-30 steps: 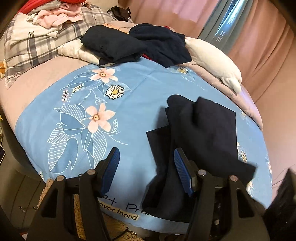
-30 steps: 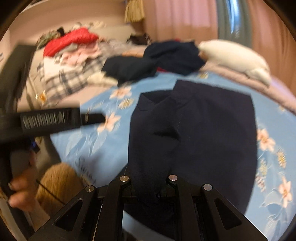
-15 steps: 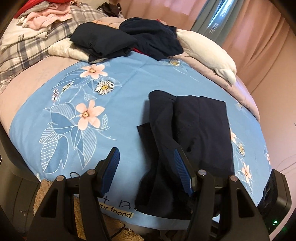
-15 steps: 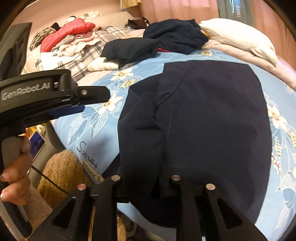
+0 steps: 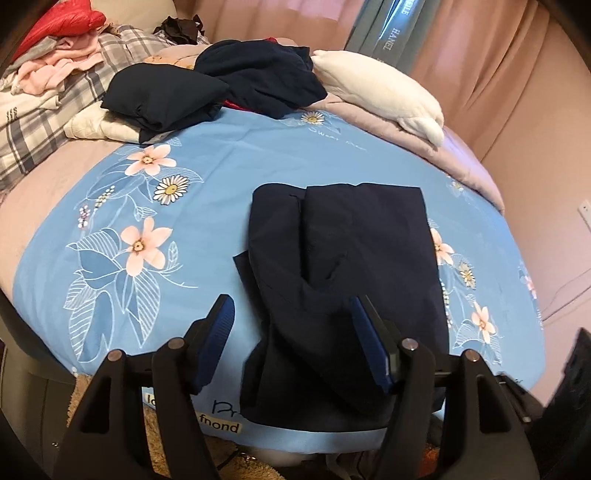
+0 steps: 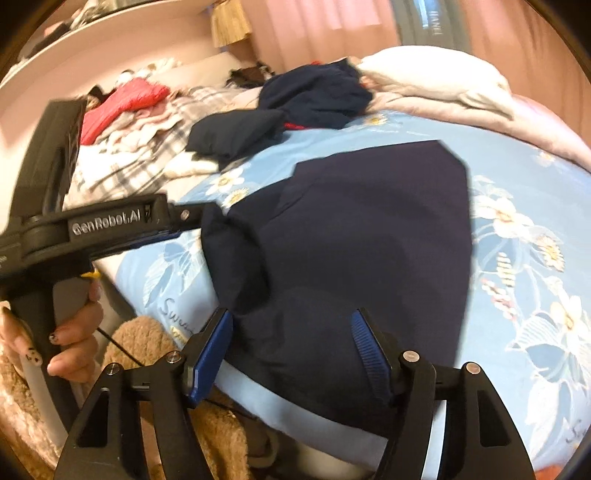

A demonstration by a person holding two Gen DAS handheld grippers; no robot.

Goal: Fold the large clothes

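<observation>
A bed (image 5: pixel 44 206) fills both views, and over its near half lies a blue floral bedsheet (image 5: pixel 207 155) with pink and white flowers and printed lettering along the near edge. On that sheet, close to the near edge, lies the navy garment (image 5: pixel 362 251), partly folded: one side is turned inward over the middle, and a bunched strip of cloth runs down toward the edge of the bed and hangs slightly over it. In the right wrist view the same garment (image 6: pixel 369 240) spreads broad and flat across the sheet (image 6: pixel 524 295).

Farther back, a heap of dark navy clothes (image 5: pixel 221 85) sits where the blue sheet ends. To its left lie a plaid cloth (image 5: pixel 33 125), pink clothes (image 5: pixel 62 59) and a red garment (image 5: pixel 55 22). To its right rests a white pillow (image 5: pixel 376 85) on a mauve quilt (image 5: pixel 454 158), with pink curtains (image 5: pixel 498 55) behind.

A tan fluffy rug (image 6: pixel 147 343) lies on the floor below the bed's edge.

The left claw (image 5: pixel 295 343) is released, its blue pads wide apart, hovering over the garment's near end without touching it. The right claw (image 6: pixel 291 350) is likewise released, its pads spread on either side of the garment's near hem. In the right wrist view the left hand (image 6: pixel 70 332) grips the left tool's handle.
</observation>
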